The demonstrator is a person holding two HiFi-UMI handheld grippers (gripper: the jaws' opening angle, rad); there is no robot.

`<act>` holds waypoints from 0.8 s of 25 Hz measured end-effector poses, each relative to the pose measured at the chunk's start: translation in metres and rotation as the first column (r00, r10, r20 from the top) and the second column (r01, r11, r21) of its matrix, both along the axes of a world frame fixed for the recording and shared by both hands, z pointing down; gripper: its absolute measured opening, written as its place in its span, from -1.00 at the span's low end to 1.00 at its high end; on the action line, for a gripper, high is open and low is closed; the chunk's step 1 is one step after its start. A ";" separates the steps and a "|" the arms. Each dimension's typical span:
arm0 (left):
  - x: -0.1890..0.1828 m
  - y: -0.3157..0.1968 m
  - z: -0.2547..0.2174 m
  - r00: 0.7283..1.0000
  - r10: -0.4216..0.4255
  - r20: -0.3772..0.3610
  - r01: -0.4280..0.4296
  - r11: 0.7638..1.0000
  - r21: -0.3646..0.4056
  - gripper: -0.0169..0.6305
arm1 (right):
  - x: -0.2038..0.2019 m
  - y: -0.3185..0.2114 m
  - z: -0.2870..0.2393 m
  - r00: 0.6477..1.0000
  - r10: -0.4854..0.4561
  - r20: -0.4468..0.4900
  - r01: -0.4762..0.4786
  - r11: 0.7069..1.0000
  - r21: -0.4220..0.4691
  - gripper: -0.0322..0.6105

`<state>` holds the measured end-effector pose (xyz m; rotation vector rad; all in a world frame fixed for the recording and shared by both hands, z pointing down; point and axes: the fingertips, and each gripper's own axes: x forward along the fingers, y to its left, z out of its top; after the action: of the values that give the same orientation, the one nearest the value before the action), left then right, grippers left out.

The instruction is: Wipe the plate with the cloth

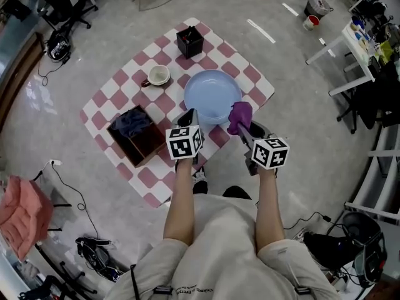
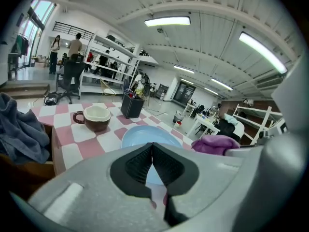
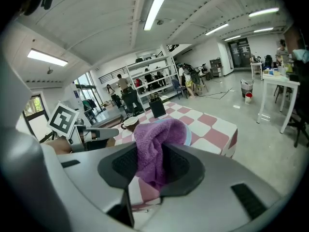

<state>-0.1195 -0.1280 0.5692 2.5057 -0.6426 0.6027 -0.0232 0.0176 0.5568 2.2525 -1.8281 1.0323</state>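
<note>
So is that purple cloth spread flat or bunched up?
Bunched up: the purple cloth sits wadded in the right gripper, pinched between its jaws, folds hanging down.

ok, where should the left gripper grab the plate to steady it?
Probably the near-left rim, from the person's side: the plate lies flat, that edge is bare just ahead of the left gripper, and the cloth overhangs the near-right edge.

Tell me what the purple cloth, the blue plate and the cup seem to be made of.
The purple cloth looks like terry or microfibre towelling: matte, with a fuzzy pile and soft folds. The blue plate is smooth, pale and faintly glossy; it could be plastic or glazed ceramic, and the look leaves that open. The cup is likely glazed ceramic: shiny brown outside, cream inside, with a thick rim.
</note>
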 end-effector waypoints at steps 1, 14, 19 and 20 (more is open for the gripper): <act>-0.002 -0.005 0.002 1.000 -0.007 0.001 0.007 1.000 -0.004 -0.91 | 0.000 -0.006 0.001 1.000 -0.005 0.001 0.005 1.000 -0.002 -0.48; -0.032 -0.052 0.004 0.993 -0.062 0.099 0.056 0.996 0.066 -0.91 | -0.005 -0.099 0.007 0.981 -0.194 0.022 0.193 0.980 0.056 -0.48; -0.033 -0.069 -0.001 0.983 -0.164 0.076 0.161 0.986 0.041 -0.91 | -0.003 -0.145 0.006 0.930 -0.368 0.005 0.367 0.928 0.062 -0.48; -0.034 -0.070 0.002 0.979 -0.193 0.071 0.192 0.981 0.019 -0.92 | -0.002 -0.155 0.007 0.914 -0.406 0.002 0.405 0.912 0.062 -0.48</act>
<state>-0.1533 -0.1976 0.5715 2.4050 -0.9060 0.6212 -0.0256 -0.1369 0.5636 1.7721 -2.2281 0.9276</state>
